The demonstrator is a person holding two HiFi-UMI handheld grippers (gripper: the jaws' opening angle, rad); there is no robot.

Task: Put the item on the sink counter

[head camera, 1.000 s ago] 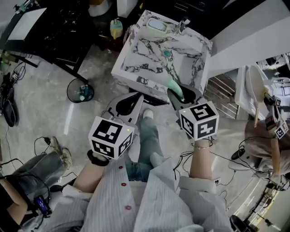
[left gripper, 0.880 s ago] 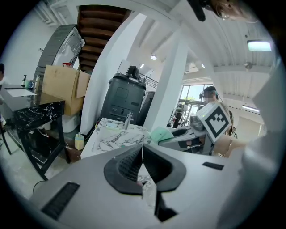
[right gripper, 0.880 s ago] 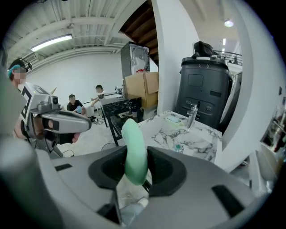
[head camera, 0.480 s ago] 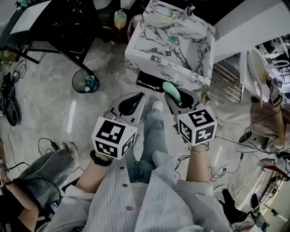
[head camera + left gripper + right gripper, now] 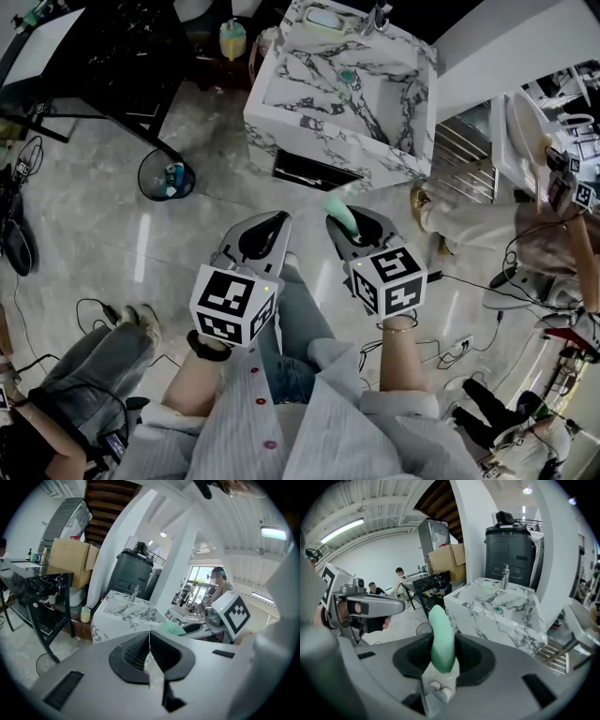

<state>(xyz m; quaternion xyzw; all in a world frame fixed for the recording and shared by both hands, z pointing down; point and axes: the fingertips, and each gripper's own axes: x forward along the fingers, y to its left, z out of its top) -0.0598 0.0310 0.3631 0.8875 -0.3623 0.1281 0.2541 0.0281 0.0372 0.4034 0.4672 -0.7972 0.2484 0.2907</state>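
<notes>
A white marble sink (image 5: pixel 281 108) with a faucet (image 5: pixel 380 16) stands at the top of the head view, also in the left gripper view (image 5: pixel 124 613) and the right gripper view (image 5: pixel 487 613). My right gripper (image 5: pixel 341 223) is shut on a mint green oblong item (image 5: pixel 338 213) that sticks out past the jaws (image 5: pixel 442 637). It hangs over the floor, short of the sink's front. My left gripper (image 5: pixel 273 223) is beside it, jaws shut and empty (image 5: pixel 150 641). The green item (image 5: pixel 172 628) shows to its right.
A round waste bin (image 5: pixel 166 180) stands on the floor left of the sink, by a black table (image 5: pixel 112 56). A yellow bottle (image 5: pixel 232 39) sits next to the sink. People sit at the right (image 5: pixel 553 234) and lower left (image 5: pixel 84 366). Cables lie on the floor.
Both grippers have drawn back from the sink's front edge and sunk a little; floor now shows between them and the sink. The green item stays in the right gripper.
</notes>
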